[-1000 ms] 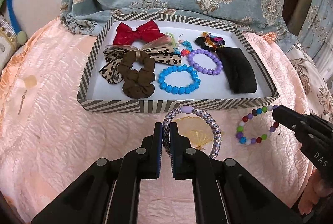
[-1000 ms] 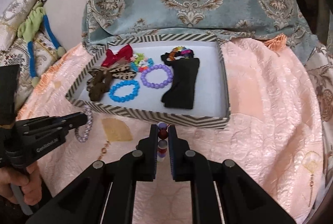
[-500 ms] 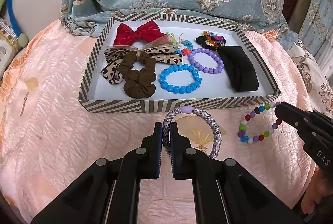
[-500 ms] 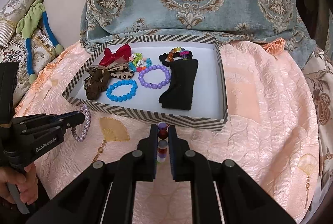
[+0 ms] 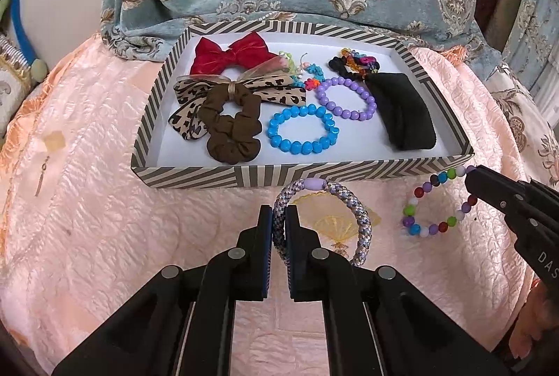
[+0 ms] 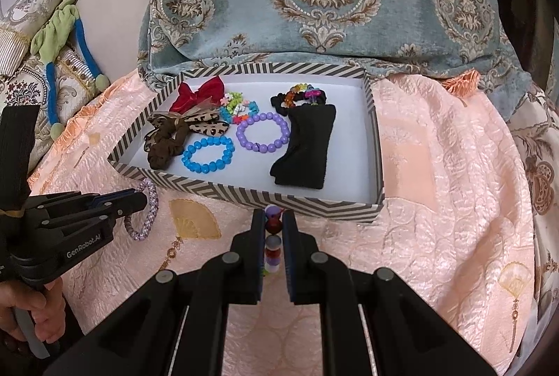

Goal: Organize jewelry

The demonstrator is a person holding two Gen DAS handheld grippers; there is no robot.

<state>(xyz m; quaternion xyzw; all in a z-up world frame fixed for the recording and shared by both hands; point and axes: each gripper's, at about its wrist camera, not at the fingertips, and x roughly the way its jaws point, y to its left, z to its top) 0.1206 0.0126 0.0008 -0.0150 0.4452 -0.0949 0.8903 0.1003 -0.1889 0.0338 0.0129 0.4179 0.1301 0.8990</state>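
Just in front of the striped tray (image 5: 244, 175), the left gripper (image 5: 278, 219) has its fingers pinched on the braided bracelet (image 5: 353, 205); the right gripper (image 6: 272, 219) clamps the multicoloured bead bracelet (image 5: 415, 229), apparently lifted slightly off the bedspread (image 5: 87, 219).

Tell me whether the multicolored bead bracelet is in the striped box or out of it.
Out. The bracelet hangs in front of the box, over the pink quilt, pinched in the right gripper.

A lilac braided bracelet (image 5: 353, 215) and a bracelet of many-coloured beads (image 5: 433, 201) lie on the pink bedspread just before the striped tray (image 5: 244, 173), each pinched by a tool.
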